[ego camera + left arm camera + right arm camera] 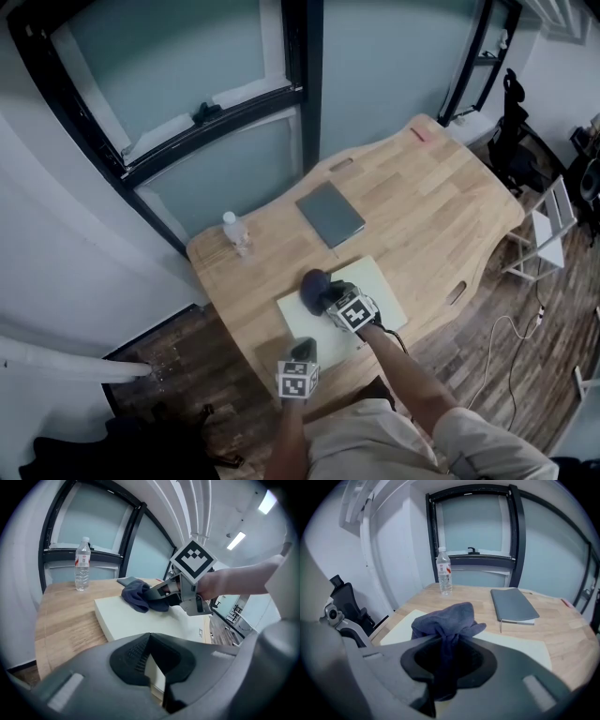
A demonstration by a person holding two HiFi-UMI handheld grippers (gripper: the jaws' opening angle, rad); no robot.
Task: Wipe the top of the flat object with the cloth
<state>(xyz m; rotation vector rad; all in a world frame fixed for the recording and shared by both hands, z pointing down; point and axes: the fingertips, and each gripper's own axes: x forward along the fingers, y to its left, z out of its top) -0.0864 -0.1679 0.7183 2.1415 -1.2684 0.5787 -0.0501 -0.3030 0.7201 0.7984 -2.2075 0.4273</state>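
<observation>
While the flat board [378,286] is pinched at its near edge by the left gripper [302,347], the blue cloth [313,284] is clamped in the right gripper [331,296] on its top.

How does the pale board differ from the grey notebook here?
The pale board is cream and larger; the grey notebook is darker and smaller. The pale board carries the blue cloth, held by the right gripper; the grey notebook is bare. Both lie flat on the wooden table.
</observation>
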